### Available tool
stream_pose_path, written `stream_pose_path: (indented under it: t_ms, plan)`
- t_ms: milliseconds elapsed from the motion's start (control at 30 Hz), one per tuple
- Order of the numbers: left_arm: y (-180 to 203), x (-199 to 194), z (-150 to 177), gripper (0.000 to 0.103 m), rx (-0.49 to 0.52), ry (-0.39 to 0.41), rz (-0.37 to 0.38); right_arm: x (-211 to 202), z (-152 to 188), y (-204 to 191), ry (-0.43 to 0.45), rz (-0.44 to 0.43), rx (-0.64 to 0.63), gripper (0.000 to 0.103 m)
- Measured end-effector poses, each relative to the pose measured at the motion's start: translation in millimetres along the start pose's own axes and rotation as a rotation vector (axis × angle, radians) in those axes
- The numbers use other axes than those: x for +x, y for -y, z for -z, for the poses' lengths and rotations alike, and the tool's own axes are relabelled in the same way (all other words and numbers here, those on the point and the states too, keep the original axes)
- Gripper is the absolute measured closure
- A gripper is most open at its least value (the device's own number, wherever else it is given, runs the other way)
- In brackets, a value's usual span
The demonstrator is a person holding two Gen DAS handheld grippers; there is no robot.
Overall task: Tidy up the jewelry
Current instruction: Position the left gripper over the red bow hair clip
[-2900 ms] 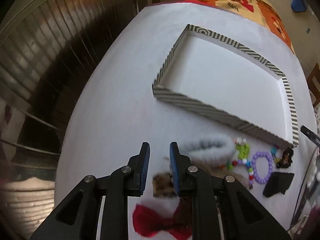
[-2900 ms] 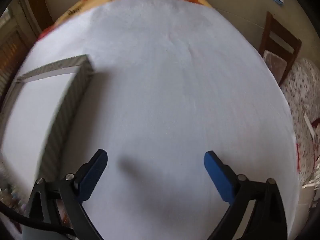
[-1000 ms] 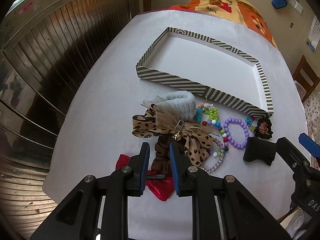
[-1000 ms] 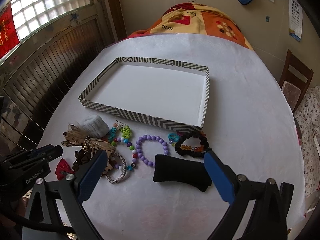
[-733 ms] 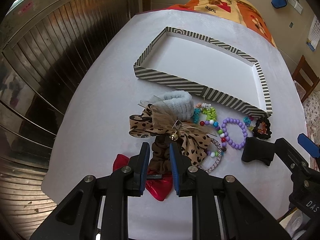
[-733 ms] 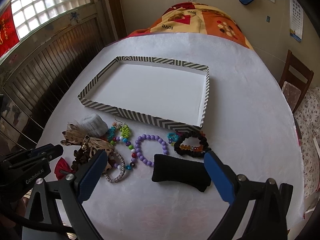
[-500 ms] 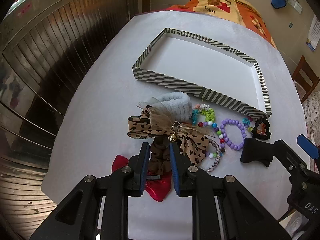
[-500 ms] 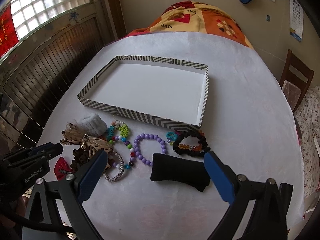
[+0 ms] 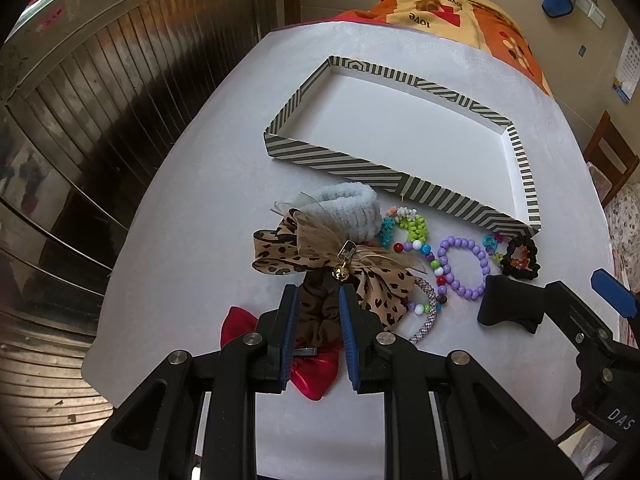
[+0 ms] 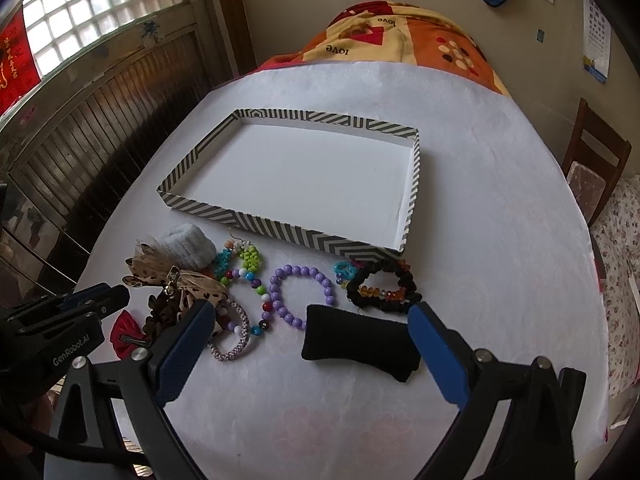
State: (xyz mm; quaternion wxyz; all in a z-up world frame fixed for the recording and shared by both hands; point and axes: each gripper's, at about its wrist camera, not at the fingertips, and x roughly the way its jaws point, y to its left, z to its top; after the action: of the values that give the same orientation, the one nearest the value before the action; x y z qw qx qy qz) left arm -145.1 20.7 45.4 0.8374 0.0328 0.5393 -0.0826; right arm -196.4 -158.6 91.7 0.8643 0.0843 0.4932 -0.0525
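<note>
A shallow striped tray (image 9: 352, 166) (image 10: 280, 226) lies empty on the white table. In front of it sits a heap of jewelry: a leopard bow (image 9: 304, 254), a pale blue scrunchie (image 9: 352, 212), a brown scrunchie (image 9: 320, 316), a red bow (image 9: 316, 372), a purple bead bracelet (image 10: 300, 296), a black beaded scrunchie (image 10: 384, 286) and a black cushion (image 10: 360, 342). My left gripper (image 9: 319, 300) hovers above the brown scrunchie, jaws narrowly apart and empty. My right gripper (image 10: 308, 316) is wide open above the black cushion.
The table (image 10: 500, 260) drops off at its left edge toward a dark slatted wall (image 9: 120, 120). A wooden chair (image 10: 592, 168) stands at the right. A patterned orange blanket (image 10: 400, 44) lies beyond the table's far end.
Both grippers pulled back and up from close over the table, bringing the tray and jewelry heap into full view. In the last second they drifted only slightly; the jaws kept their openings.
</note>
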Motion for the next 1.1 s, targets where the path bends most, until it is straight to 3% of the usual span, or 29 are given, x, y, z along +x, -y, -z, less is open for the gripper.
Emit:
stream_pose_path:
  t_ms: [1100]
  plan:
    - [-4.5, -2.4, 8.8, 0.100, -0.004, -0.013, -0.012, -2.2, 2.6, -5.5, -0.003, -0.025, -0.009, 0.004]
